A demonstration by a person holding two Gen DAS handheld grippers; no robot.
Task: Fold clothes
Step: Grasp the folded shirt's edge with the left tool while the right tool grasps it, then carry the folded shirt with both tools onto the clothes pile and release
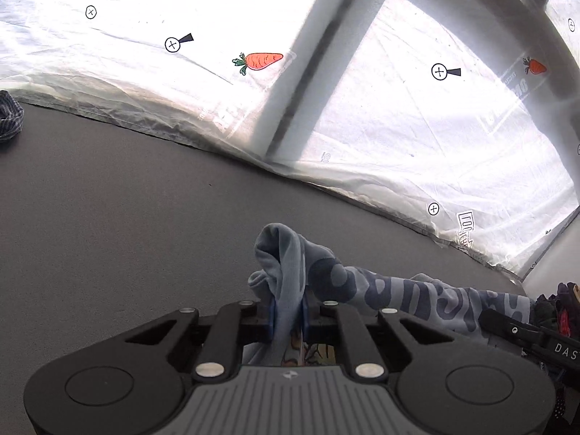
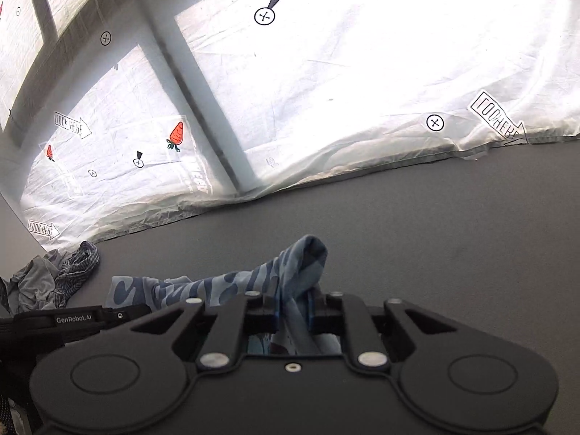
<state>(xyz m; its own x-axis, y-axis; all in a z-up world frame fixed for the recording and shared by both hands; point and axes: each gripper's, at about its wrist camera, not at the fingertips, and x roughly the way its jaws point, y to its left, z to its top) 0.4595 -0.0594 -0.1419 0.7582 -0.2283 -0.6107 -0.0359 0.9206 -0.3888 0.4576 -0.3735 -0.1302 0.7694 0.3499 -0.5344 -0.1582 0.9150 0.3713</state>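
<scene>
Left gripper (image 1: 288, 313) pinching a bunched edge of the blue patterned cloth (image 1: 417, 297), blue pads pressed tight on the fabric. Cloth poking up past the fingertips toward 12 o'clock, then stretching away toward 3 o'clock, lifted a bit over the gray table (image 1: 127, 199). At 3 o'clock in the left wrist view, part of the other black gripper, touching the cloth there. Behind it, at the edge, a dark heap of clothes (image 1: 558, 304), too blurry to tell apart. At 9 o'clock, far off, a bit of checked fabric (image 1: 9, 116) on the table.

Right gripper (image 2: 294, 308) also pinching the same cloth (image 2: 217, 286), pads squeezed shut on a thick fold. Fold sticking up toward 12 o'clock, the rest running off toward 9 o'clock, hanging between both grippers. At 9 o'clock in the right wrist view, a crumpled pile of gray and checked clothes (image 2: 54, 279) on the table, near the white sheet.

White crinkly sheet (image 2: 362, 90) along the far side of the table, from 9 o'clock up to 3 o'clock. On it: orange carrot pictures (image 1: 261, 61), small circle marks, arrows with words.
</scene>
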